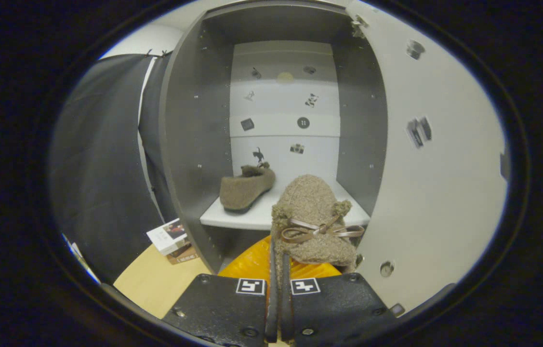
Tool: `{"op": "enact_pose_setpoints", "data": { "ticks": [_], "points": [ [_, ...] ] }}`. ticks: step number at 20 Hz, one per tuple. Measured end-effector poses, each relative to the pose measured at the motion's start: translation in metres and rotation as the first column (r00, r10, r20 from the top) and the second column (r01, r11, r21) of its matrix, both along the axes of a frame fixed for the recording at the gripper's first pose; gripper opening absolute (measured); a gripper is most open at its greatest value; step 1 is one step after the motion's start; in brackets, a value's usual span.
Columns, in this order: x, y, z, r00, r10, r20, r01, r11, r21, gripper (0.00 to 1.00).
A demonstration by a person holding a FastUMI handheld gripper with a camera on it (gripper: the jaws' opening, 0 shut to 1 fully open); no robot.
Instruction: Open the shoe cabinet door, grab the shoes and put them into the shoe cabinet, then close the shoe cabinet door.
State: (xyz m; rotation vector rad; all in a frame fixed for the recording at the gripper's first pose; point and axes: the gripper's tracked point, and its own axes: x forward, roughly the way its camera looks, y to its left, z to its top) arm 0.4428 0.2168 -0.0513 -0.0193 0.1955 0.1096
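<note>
The tool [277, 308] sits at the bottom middle of the frame. Its two fingers are pressed close together, with a thin edge of the fuzzy shoe [311, 217] pinched between them. That shoe hangs just ahead of the fingers, toe pointing into the open shoe cabinet [194, 120]. It has a small ribbon bow [322, 230] on top.

The other shoe [245, 187] already lies on the white shelf [261, 217] inside, to the left of the middle, on its own sole.

The cabinet door [435, 168] stands open at the right of the frame. A few books [171, 237] lie on the wooden counter [151, 279] at the lower left. Something bright orange [252, 262] sits under the held shoe; I cannot tell what it is.

The shoe looks light and very soft, like a slipper. It would bend and flop, not break. The fuzzy cloth should not slip much. The rim by the heel is a good place to hold, since it is thin enough to pinch. The bow is a poor place to grab, as it may pull loose.
</note>
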Motion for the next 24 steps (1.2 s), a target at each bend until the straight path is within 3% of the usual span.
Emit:
{"op": "enact_pose_setpoints", "data": {
  "ticks": [5, 11, 17, 24],
  "points": [
    [0.083, 0.004, 0.042, 1.000, -0.005, 0.030, 0.006, 1.000, -0.019, 0.06],
    [0.182, 0.005, 0.054, 1.000, -0.014, -0.014, 0.014, 0.998, -0.054, 0.06],
    [0.227, 0.007, 0.025, 0.992, -0.019, -0.123, 0.011, 0.997, -0.071, 0.07],
    [0.251, 0.003, -0.004, 0.966, -0.083, -0.244, 0.079, 0.996, -0.028, 0.07]
  ]
}}
